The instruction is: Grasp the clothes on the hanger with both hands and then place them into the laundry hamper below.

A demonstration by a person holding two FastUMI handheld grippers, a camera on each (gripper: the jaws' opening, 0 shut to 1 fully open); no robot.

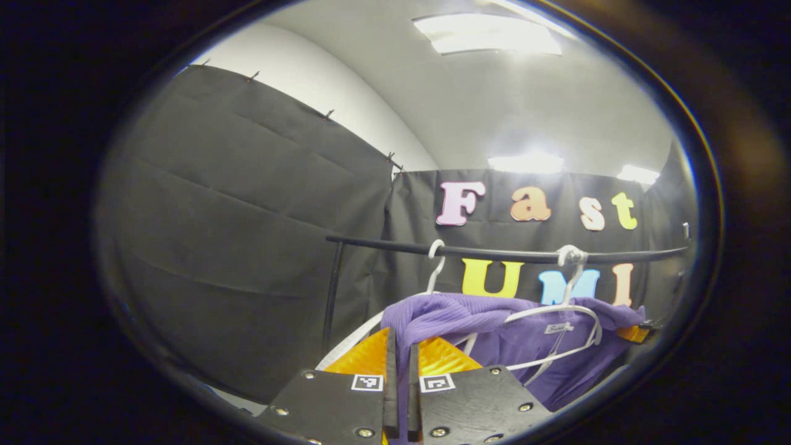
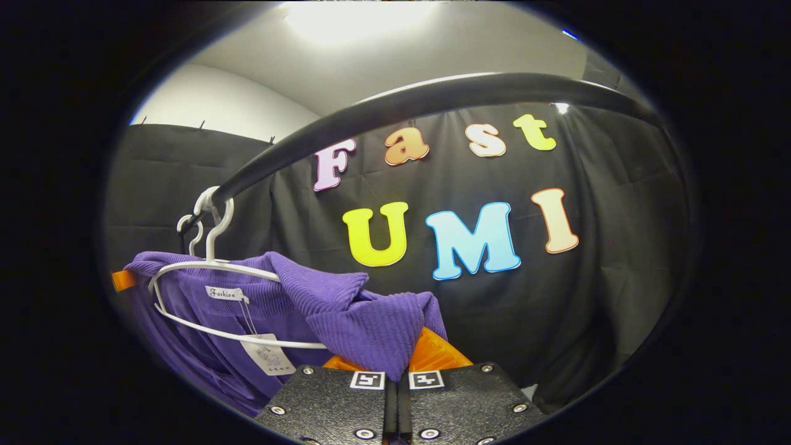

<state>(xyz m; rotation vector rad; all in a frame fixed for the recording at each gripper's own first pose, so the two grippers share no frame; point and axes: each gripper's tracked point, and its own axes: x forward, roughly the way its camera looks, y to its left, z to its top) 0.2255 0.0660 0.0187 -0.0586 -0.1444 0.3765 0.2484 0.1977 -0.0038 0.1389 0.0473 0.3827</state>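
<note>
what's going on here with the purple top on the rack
A person is working two hand-held grippers. The left gripper and the right gripper are each shut on a shoulder of the purple ribbed knit top, which is still draped over a white plastic hanger hooked on the black clothes rail.

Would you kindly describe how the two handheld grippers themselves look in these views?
The left gripper and the right gripper look alike: two flat, dark, textured plates side by side, fastened with silver screws, each carrying a small square black-and-white marker near its front edge. No cables or sleeves are visible.
</note>
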